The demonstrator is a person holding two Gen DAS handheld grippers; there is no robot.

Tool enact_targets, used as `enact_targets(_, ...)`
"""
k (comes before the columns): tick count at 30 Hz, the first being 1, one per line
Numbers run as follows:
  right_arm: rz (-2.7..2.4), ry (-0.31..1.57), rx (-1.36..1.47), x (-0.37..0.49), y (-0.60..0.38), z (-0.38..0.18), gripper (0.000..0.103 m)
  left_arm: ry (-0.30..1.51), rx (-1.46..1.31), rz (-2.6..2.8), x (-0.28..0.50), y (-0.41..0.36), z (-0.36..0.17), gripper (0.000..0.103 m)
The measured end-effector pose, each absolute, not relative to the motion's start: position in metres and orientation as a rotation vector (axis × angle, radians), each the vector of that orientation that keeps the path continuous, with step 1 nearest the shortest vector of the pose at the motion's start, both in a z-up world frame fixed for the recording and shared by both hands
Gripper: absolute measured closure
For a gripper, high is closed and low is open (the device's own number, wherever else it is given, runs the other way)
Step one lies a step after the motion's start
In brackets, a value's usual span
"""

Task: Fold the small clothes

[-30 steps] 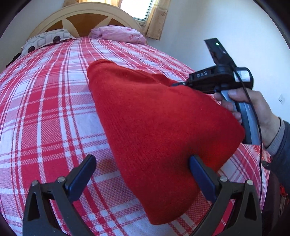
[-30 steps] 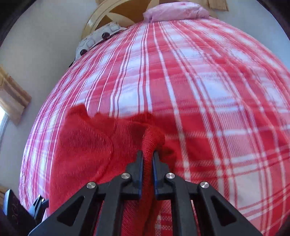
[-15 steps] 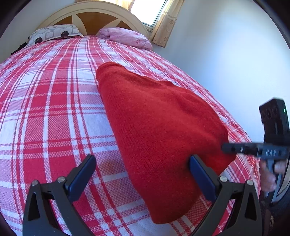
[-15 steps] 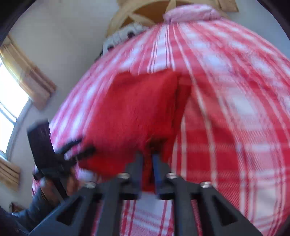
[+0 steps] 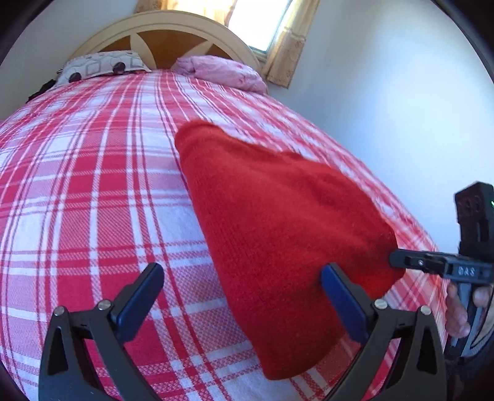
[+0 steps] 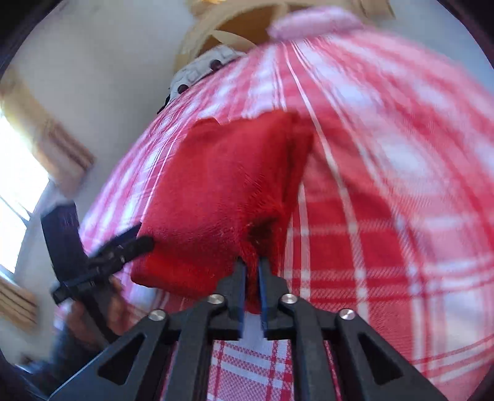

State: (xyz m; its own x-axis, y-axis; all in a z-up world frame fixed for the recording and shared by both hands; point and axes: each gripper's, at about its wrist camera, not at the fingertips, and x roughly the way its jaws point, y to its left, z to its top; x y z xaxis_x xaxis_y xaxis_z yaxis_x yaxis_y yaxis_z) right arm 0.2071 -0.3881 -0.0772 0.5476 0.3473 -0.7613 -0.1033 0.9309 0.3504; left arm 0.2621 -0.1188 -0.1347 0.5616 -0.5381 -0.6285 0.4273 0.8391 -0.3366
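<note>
A folded red knit garment lies on the red and white checked bedspread. My left gripper is open, low over the near end of the garment, with its right finger over the cloth. My right gripper is shut on a near corner of the red garment. In the left wrist view the right gripper touches the garment's right corner. In the right wrist view the left gripper shows at the garment's left corner.
A wooden headboard, a patterned pillow and a pink pillow are at the far end of the bed. A white wall runs along the bed's right side. A curtained window is behind the headboard.
My right gripper has swung with the garment's corner from the far right side to the near right corner, completing a fold. The left gripper stays open and has shifted only slightly.
</note>
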Motion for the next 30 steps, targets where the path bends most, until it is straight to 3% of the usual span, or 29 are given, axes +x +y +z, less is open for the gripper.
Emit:
enact_targets(1,0.257,0.929,0.233,0.205,-0.384,-0.066,0.055,0.777,-0.175,-0.558,0.263,-0.115,-0.129,0.000)
enact_targets(2,0.240,0.884,0.194,0.203,-0.380,-0.053,0.044,0.765,-0.190,-0.547,0.265,-0.113,-0.125,0.000)
enact_targets(3,0.232,0.834,0.181,0.202,-0.379,-0.044,0.039,0.750,-0.197,-0.523,0.268,-0.112,-0.119,0.000)
enact_targets(8,0.415,0.736,0.243,0.222,-0.359,-0.025,0.039,0.783,-0.064,-0.428,0.288,-0.136,-0.120,0.000)
enact_targets(14,0.368,0.950,0.277,0.254,-0.363,-0.086,0.039,0.826,-0.039,-0.461,0.286,-0.139,-0.147,0.000)
enact_targets(22,0.404,0.906,0.236,0.258,-0.367,-0.091,0.039,0.848,-0.052,-0.459,0.285,-0.141,-0.144,0.000)
enact_targets(30,0.391,0.770,0.230,0.231,-0.381,-0.054,0.037,0.815,0.041,-0.440,0.286,-0.157,-0.128,0.000)
